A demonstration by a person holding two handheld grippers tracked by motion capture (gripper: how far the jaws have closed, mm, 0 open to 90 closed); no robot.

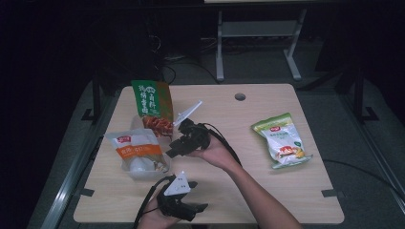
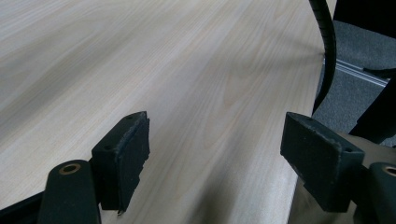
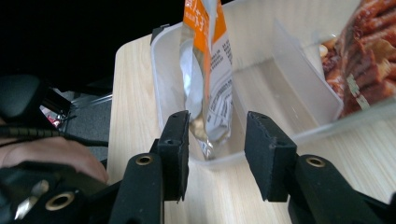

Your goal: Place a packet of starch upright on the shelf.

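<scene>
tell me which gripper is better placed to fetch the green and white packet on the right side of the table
Right. The right gripper is open, just off the orange packet in the clear bin, mid-table. The left gripper sits at the near edge, farther from the green and white packet.

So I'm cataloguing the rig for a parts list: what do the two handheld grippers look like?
Both are black. The left gripper has a white three-cornered plate on top and a trailing black cable. The right gripper also trails a black cable. Each has two blocky black jaws with brass-coloured rivets. The forearms are bare.

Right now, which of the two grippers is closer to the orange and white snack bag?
The right gripper: it sits just beside the orange and white snack bag. The left gripper rests at the table's near edge, farther off.
</scene>
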